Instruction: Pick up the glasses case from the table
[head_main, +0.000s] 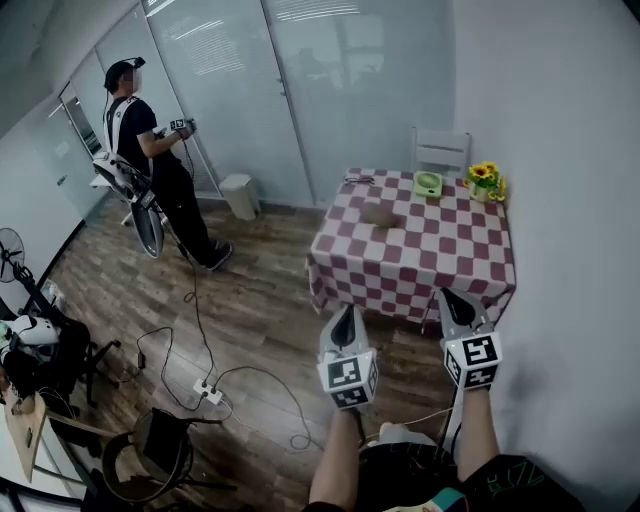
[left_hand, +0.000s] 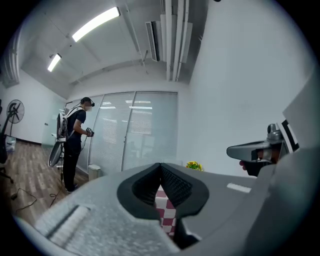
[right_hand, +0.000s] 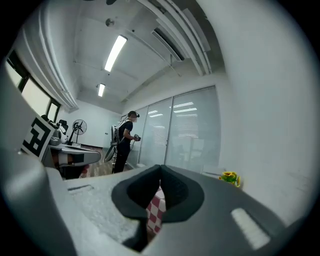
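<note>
The glasses case (head_main: 380, 214), a small brown oblong, lies on the table (head_main: 470, 262) in the upper right of the head view. It sits near the middle of the red-and-white checked cloth (head_main: 400, 270), well apart from both grippers. Toward the far edge of that cloth sit a pale green object (head_main: 428, 184) and a pot of sunflowers (head_main: 484, 178) at the right corner. A small dark item at the far left corner is too small to tell. A white chair (head_main: 440, 150) stands behind the table against the wall. The left gripper (head_main: 347, 312) and right gripper (head_main: 450, 298) are held side by side at the lower centre of the frame, short of the table's near edge, both pointing toward it. Each gripper's own view shows its dark ribbed pads pressed together at the tips with nothing clamped between them; only a sliver of the checked cloth shows through the gap below the pads. In the upper left of the head view a person (head_main: 150, 150) in dark clothes stands on the wooden floor (head_main: 250, 310) beside a glass partition (head_main: 230, 90), with a white bin (head_main: 240, 195) near the glass. A power strip (head_main: 208, 392) with trailing cables lies on the floor at lower left, and a standing fan (head_main: 10, 250) shows at the left edge.
</note>
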